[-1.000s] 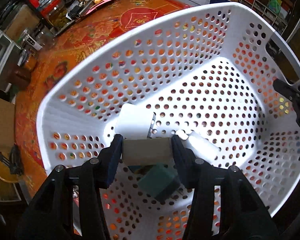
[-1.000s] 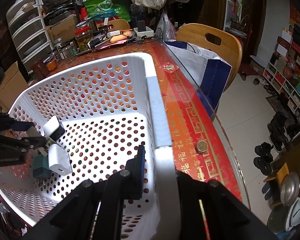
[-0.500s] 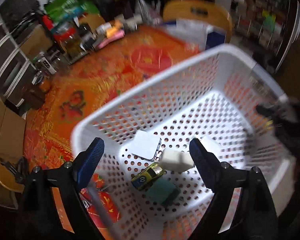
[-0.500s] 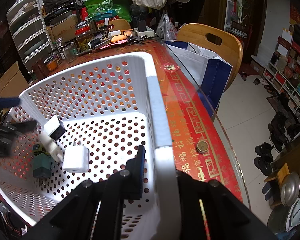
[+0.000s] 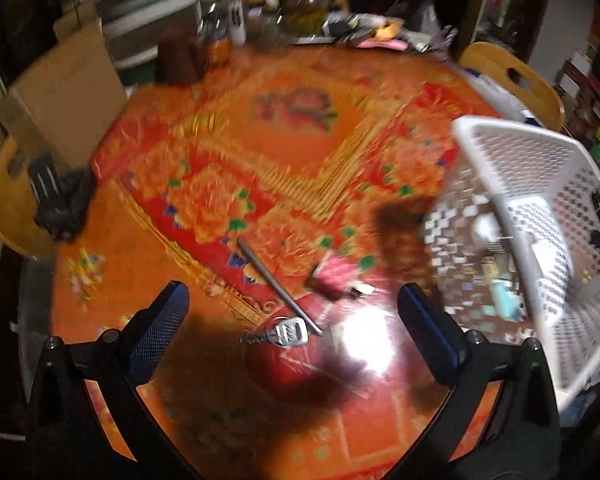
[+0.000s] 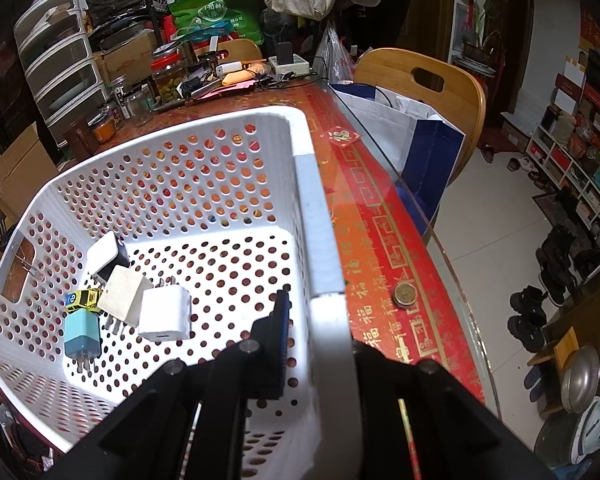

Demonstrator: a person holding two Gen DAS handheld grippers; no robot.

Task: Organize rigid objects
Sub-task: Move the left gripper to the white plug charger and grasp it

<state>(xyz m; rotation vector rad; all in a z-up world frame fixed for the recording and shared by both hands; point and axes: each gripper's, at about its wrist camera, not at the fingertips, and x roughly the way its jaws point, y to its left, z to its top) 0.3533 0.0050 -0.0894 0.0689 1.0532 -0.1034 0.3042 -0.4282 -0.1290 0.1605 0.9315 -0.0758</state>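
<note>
white perforated basket [image 6: 220,184] already holds our chargers [image 6: 164,312] and toy car [image 6: 83,299]. right gripper [image 6: 300,344] stays clamped on its rim; left gripper [image 5: 292,332], jaws just opened wide and empty, hovers over the key [image 5: 286,334], metal rod [image 5: 276,284] and blurred red item [image 5: 336,276] left on the table [image 5: 220,160].

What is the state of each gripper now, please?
Left gripper: open, has just been opening, holds nothing, above the table.
Right gripper: closed on the basket rim.
</note>
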